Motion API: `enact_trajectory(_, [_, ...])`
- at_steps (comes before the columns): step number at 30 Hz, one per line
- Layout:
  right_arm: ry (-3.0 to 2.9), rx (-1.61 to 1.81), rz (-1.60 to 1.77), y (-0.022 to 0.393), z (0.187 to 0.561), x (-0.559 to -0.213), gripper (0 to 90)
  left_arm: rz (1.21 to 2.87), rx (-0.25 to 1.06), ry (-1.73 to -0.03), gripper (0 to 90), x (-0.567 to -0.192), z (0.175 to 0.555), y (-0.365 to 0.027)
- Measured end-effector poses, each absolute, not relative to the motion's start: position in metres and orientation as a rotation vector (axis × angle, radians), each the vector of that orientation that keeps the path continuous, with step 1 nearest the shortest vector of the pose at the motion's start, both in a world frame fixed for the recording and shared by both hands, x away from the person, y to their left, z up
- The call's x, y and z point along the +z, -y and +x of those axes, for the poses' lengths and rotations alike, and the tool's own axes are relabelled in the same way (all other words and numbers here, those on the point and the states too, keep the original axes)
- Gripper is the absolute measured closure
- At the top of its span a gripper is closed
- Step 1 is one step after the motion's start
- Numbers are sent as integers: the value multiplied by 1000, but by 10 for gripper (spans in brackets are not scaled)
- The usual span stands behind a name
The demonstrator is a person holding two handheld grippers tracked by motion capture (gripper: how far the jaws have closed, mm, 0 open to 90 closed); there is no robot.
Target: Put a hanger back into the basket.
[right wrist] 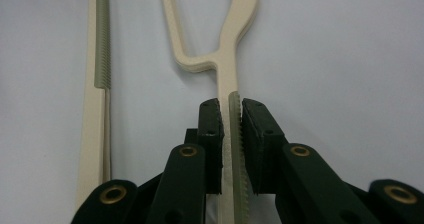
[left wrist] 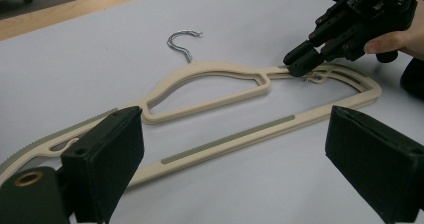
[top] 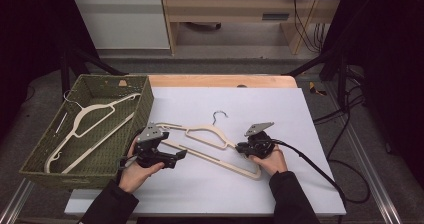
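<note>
Hanger flat on white desk, metal hook pointing away from the person, just right of woven basket already holding a second hanger. Right hand-held gripper clamped on the hanger's ribbed shoulder arm, jaws pinching the grey toothed strip edge-on in the right gripper view. Left hand-held gripper spread wide, low over the desk near the hanger's other shoulder, gripping nothing; wide gap between black pads plain in the left gripper view.

Risks, as judgement: narrow grip near one end, so likely swing or droop of the long free end on lifting, and twist out of the jaws. Possible snag of hook or far shoulder on the basket rim if carried across low. Possible skid of the hanger on the smooth desk if the open left jaws close off-centre on the lower bar.
</note>
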State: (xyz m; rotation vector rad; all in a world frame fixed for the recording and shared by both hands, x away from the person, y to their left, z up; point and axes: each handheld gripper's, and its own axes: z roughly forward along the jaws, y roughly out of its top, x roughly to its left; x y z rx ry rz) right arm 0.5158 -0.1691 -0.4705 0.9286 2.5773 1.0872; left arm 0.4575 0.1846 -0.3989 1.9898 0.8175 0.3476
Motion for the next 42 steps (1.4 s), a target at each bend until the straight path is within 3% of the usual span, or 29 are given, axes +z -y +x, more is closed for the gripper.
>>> enact_trajectory(11, [-2528,1148,894,173,508,-454,795,1988,336,-826,89,-398,465,-181])
enact_trajectory(23, [-2500,1153,822,177,498,-442,797,1984,333,-843,107,-384,508,-132])
enact_trajectory(42, [-2495,1166,811,178,496,-436,797,2010,341,-935,162,-394,566,-98])
